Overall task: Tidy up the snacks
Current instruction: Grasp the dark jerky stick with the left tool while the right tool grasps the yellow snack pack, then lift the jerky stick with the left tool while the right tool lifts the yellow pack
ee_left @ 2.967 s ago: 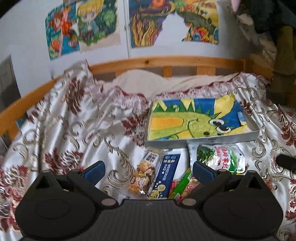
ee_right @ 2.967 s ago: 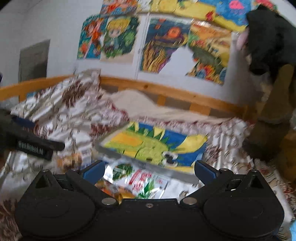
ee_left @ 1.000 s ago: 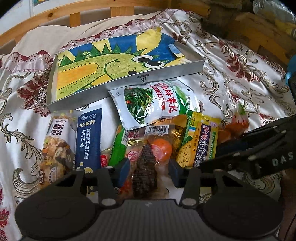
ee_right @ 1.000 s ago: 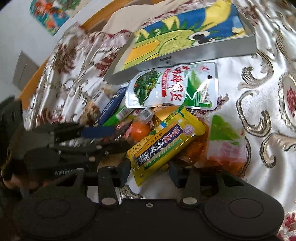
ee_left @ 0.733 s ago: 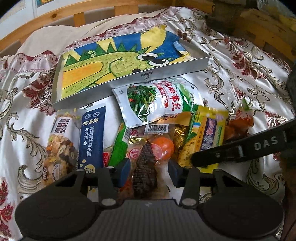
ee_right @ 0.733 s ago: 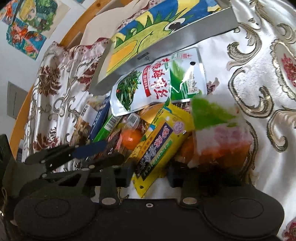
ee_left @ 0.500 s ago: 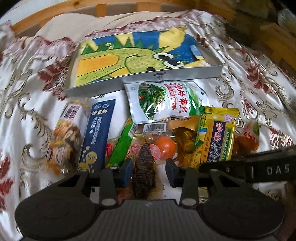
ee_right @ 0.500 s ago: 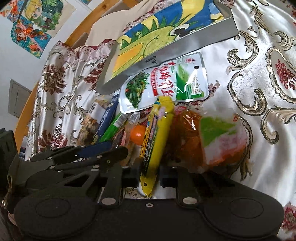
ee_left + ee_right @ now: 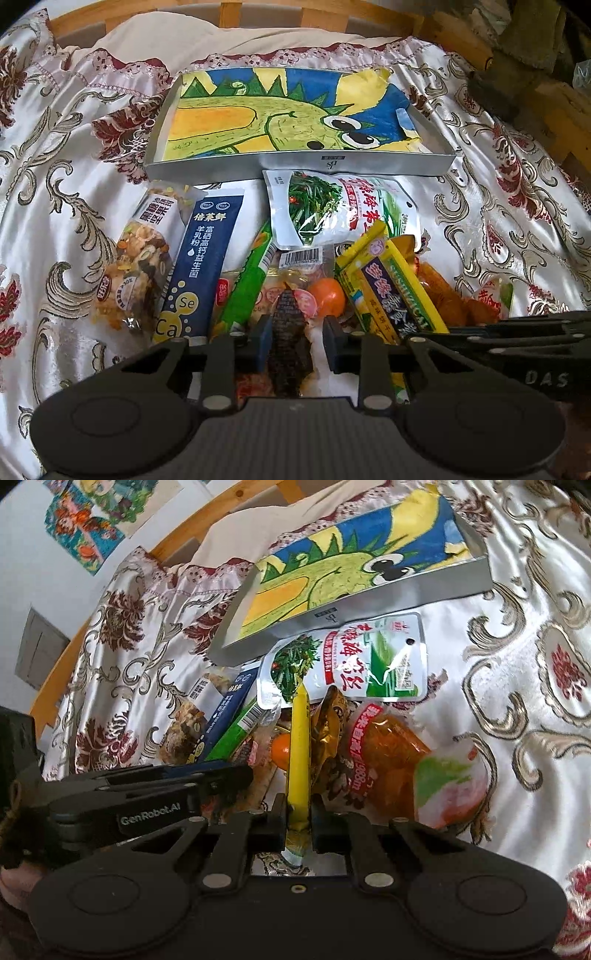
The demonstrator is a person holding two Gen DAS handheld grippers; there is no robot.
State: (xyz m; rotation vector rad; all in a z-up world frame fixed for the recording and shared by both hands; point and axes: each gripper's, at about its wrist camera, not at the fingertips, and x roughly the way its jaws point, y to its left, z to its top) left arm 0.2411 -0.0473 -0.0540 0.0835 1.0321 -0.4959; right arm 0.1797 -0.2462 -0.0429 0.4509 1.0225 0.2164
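Left wrist view: dark snack packet (image 9: 290, 332) lies lengthwise between my left gripper (image 9: 295, 341) jaws, which are closing on it; tray (image 9: 295, 164) straight ahead.

Right wrist view: my right gripper (image 9: 298, 821) pinches yellow packet (image 9: 299, 753) edge-on, long axis pointing toward the tray (image 9: 406, 594) beyond the pile.

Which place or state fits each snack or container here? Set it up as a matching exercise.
Things:
1. yellow packet
2. navy sachet
3. green vegetable pouch
4. silver tray

Places or states:
A. empty of snacks, drawing lining its bottom
B. pinched on edge in the right gripper
C. lying against the tray's near wall
D. lying flat beside the mixed nut pack

Pairs: 1-B, 2-D, 3-C, 4-A
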